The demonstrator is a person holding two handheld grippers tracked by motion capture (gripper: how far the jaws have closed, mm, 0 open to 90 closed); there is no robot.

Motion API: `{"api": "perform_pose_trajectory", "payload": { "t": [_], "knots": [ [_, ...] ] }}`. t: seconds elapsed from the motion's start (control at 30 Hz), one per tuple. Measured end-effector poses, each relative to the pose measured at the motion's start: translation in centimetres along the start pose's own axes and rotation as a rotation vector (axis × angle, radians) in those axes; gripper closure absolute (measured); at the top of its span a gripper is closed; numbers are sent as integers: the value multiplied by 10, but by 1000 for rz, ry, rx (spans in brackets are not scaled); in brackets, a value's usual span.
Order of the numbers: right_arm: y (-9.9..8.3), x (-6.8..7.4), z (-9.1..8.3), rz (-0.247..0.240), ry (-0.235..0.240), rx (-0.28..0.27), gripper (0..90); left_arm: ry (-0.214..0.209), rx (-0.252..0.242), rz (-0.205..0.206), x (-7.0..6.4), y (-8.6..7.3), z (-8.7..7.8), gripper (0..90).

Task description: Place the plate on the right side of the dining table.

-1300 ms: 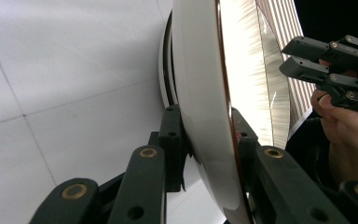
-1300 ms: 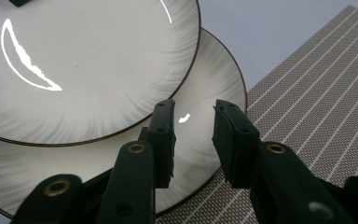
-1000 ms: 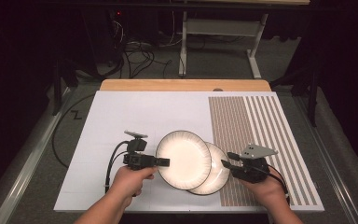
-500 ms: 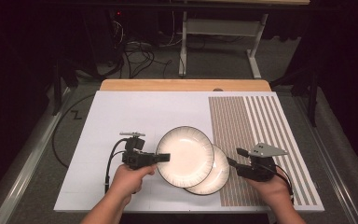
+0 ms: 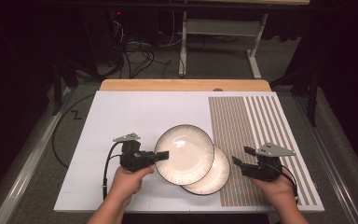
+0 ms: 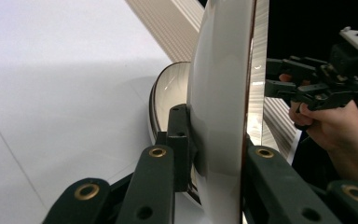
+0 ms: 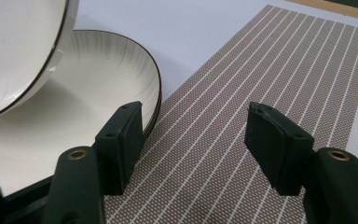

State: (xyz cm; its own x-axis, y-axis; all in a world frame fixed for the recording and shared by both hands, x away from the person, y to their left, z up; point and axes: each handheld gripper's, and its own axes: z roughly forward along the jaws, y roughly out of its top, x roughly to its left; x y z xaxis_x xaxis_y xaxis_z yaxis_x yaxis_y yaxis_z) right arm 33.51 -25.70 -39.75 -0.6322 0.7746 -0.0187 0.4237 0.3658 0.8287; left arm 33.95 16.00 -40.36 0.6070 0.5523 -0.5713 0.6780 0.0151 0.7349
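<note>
We look down on a white table (image 5: 121, 121) with a brown striped placemat (image 5: 261, 126) on its right side. A person's two hands come in from the bottom edge, each holding a pair of black tongs.

The left tongs (image 5: 162, 155) are clamped on the left rim of the upper plate (image 5: 186, 151), a cream plate with a thin dark edge. In the left gripper view we see this plate edge-on between the two jaws, one jaw pressed to its underside and the other to its face. The plate is lifted and tilted, with its right part hanging over the lower plate (image 5: 214, 179).

The lower plate, of the same pattern, lies flat on the table. Its right edge reaches onto the placemat, and much of it is covered by the plate above. The two plates sit near the front of the table, a little right of the middle.

The right tongs (image 5: 242, 156) are spread wide and hold nothing. They hover just to the right of the lower plate, above the placemat. In the right gripper view we see one jaw close beside the lower plate's rim and the other over the brown stripes, with the raised plate's edge at the upper left.

Beyond the far end of the table we see a dark floor with cables (image 5: 135, 51) and a metal table frame (image 5: 219, 28).
</note>
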Motion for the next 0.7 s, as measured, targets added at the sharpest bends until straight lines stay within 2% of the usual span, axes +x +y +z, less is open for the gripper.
{"api": "perform_pose_trajectory", "payload": {
  "t": [0.1,0.37,0.4,0.47,0.53,0.63,0.67,0.7],
  "knots": [
    [-1,-2,-4,11,-2,-16,353,-1,-22,8,0,-3,-2,784],
    [-5,-12,-13,39,-15,-63,265,16,-69,77,-4,-7,-5,783],
    [-6,-14,-16,44,-13,-78,241,23,-79,101,-7,-7,-5,783],
    [-6,-15,-17,47,-14,-87,228,29,-83,110,-9,-8,-5,783],
    [-7,-17,-20,48,-7,-117,184,40,-92,131,-11,-8,-5,782],
    [-7,-18,-22,52,-3,-129,165,46,-98,161,-13,-9,-5,782],
    [-7,-17,-23,48,-2,-142,158,51,-104,185,-15,-9,-6,782],
    [-7,-17,-23,48,-2,-142,158,51,-104,185,-15,-9,-6,782]
  ]
}}
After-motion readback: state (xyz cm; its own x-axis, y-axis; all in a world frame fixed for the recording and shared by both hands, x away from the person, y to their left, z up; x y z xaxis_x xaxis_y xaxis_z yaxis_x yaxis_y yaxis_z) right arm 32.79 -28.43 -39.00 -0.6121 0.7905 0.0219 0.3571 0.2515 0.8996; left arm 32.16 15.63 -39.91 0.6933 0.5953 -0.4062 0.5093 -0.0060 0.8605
